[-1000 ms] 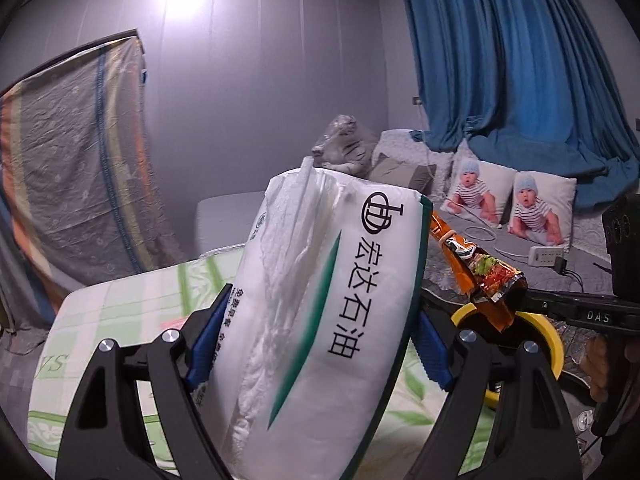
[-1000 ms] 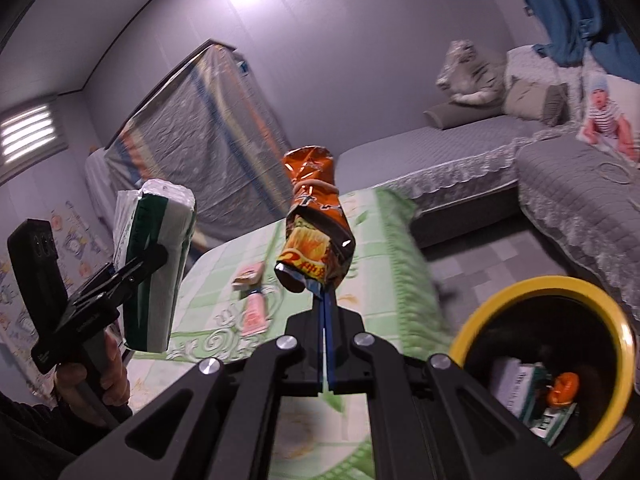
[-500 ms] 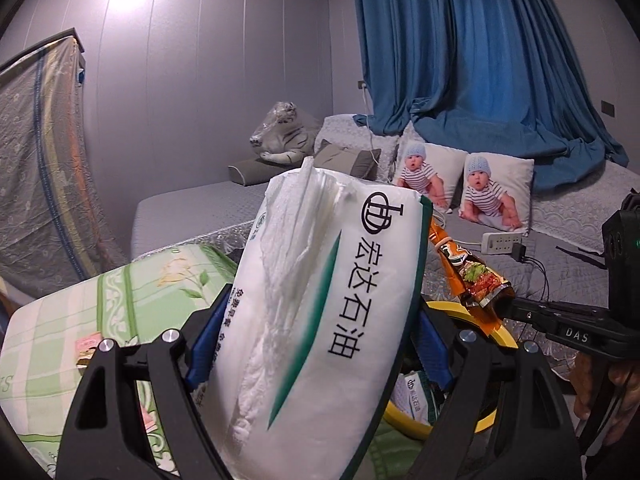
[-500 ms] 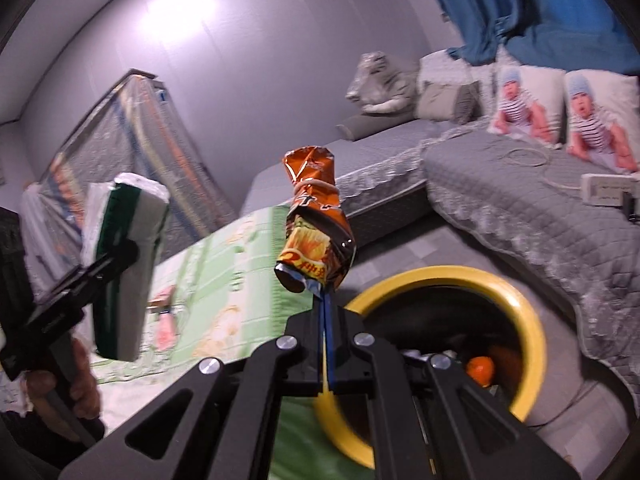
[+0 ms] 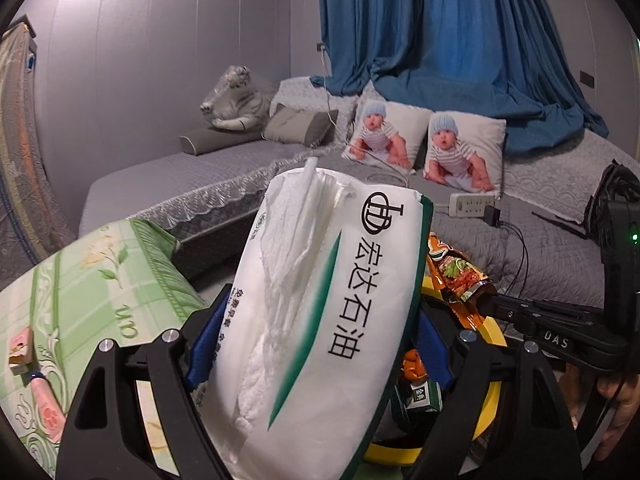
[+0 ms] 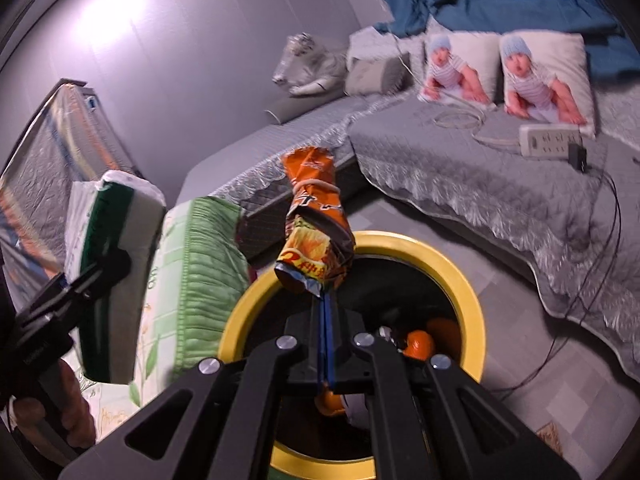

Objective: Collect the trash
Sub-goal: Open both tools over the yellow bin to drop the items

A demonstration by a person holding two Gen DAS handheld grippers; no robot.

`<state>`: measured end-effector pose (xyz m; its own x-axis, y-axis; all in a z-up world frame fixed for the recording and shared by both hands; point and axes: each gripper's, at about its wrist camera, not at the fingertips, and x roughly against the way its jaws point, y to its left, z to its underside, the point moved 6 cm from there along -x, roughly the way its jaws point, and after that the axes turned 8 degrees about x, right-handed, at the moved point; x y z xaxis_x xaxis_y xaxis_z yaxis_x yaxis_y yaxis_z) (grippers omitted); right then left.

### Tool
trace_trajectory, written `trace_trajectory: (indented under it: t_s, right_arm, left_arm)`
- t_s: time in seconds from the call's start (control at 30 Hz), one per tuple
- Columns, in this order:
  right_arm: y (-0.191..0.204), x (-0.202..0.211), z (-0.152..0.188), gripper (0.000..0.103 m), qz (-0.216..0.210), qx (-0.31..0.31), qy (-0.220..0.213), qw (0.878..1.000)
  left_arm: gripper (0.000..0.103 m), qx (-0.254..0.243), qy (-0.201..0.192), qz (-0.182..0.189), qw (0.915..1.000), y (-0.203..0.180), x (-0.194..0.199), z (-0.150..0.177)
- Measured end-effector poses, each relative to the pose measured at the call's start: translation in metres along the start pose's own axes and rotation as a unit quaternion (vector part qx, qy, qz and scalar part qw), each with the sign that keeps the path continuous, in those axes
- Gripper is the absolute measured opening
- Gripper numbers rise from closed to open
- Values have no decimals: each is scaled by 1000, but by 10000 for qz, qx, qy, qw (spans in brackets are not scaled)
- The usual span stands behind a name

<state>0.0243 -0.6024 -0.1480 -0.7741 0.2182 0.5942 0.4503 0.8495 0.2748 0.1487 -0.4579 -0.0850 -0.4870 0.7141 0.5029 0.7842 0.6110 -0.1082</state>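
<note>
Over the yellow-rimmed bin [image 6: 464, 284], right claw [image 6: 325, 304] pinches an orange snack bag [image 6: 316, 236]. Left claw [image 5: 316, 344], spread wide, grips a white tissue pack [image 5: 320, 320] beside it.

A pale grey wall [image 5: 168, 60] with a bright light patch backs a grey quilted bed [image 5: 208, 184], blue curtains [image 5: 440, 32] and 2 baby-print pillows [image 5: 464, 152].

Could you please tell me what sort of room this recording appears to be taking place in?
Probably a living or sleeping room in a home: a grey quilted sofa wraps the corner, printed cushions lean under a blue curtain, and a yellow-rimmed bin stands on the floor.
</note>
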Motion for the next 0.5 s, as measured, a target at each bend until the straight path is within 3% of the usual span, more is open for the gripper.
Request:
trace_trajectory:
  t_s: [0.33,0.4,0.47,0.5]
  right_arm:
    - [-23,-18,15,3,286,-276,301,9988]
    - [-30,-18,15,12,412,-360,280,9981]
    - [-38,-17,14,37,477,-487,264,9973]
    - [-41,-15,15,42,470,-575,224,9970]
  left_arm:
    - [84,351,446,207,9982,3,-45,19]
    - [93,391,294,156,9987,6,-41,16]
    - [95,413,216,89,9989,12,-35,12]
    - [95,463,187,65,9987,15,-34,11]
